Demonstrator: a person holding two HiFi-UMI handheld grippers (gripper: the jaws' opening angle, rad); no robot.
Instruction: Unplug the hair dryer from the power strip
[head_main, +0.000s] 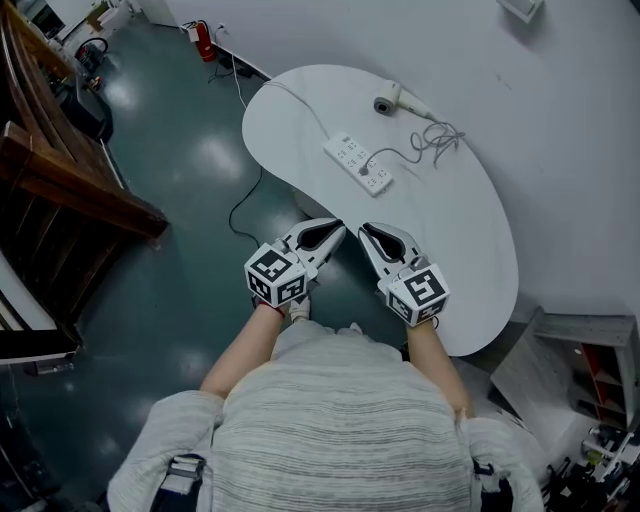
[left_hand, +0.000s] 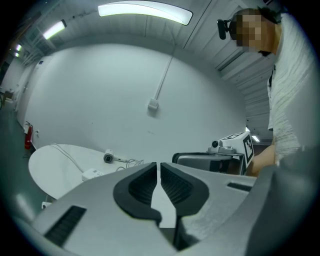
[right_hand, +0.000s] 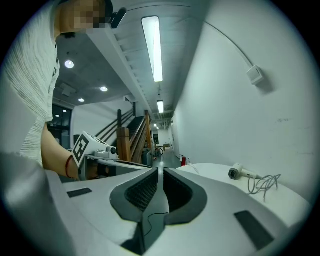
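Observation:
A white hair dryer (head_main: 398, 98) lies at the far side of the white table (head_main: 470, 250), its grey cord (head_main: 437, 142) coiled beside it and running to a plug (head_main: 364, 171) in the white power strip (head_main: 359, 163). The dryer (left_hand: 108, 158) and strip (left_hand: 92, 174) also show in the left gripper view; the dryer (right_hand: 237, 172) and cord (right_hand: 262, 185) in the right gripper view. My left gripper (head_main: 338, 229) and right gripper (head_main: 363, 231) hover side by side at the table's near edge, both shut and empty, well short of the strip.
The strip's own white cable (head_main: 290, 97) runs off the table's left end. A dark wooden staircase (head_main: 60, 170) stands at the left. A red fire extinguisher (head_main: 203, 42) sits by the wall. Shelving (head_main: 590, 390) is at the lower right.

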